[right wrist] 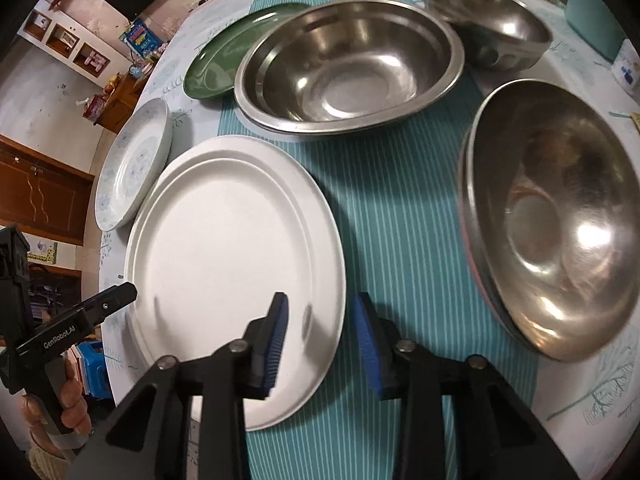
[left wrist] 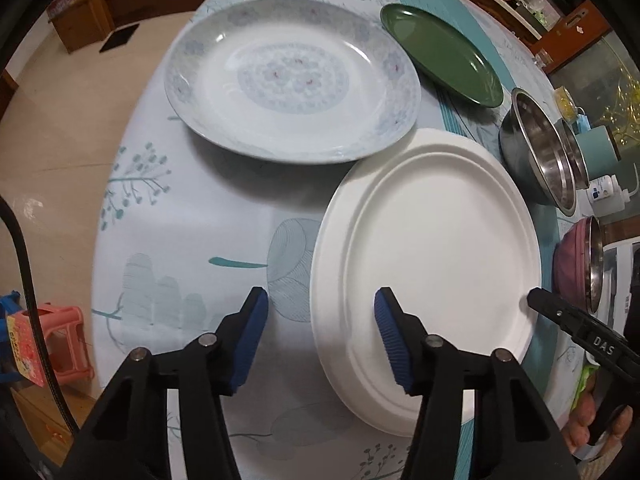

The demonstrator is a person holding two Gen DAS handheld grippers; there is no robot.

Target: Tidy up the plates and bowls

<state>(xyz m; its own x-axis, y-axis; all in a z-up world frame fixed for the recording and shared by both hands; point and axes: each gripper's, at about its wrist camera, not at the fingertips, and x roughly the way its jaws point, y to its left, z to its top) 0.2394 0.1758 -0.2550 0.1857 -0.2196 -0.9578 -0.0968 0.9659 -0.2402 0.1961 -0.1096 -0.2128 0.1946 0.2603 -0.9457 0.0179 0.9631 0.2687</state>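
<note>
The left gripper (left wrist: 320, 334) is wide open and holds nothing. Its two blue pads sit on each side of the near rim of the white plate (left wrist: 432, 264), one over the cloth and one over the plate. The right gripper (right wrist: 322, 340) is part way open and also holds nothing. Its pads stand on each side of the other rim of the same white plate (right wrist: 224, 248).

I think the step now is to grab the white plate so it can go on a pile. To do it well, slide one pad under the rim and one on top, then close gently, because the rim is thin and can slip.

The flowery plate (left wrist: 292, 80) is just past the white plate and seems to touch its rim. The green plate (left wrist: 440, 54) is farther back. The big steel bowl (right wrist: 348, 68) sits beyond the white plate, the small steel bowl (right wrist: 488, 24) behind it, and the pink-sided bowl (right wrist: 556, 216) is near on the right.

The table edge is close on the left, so lift up first. The bare cloth (left wrist: 208, 216) to the left has open room to move
</note>
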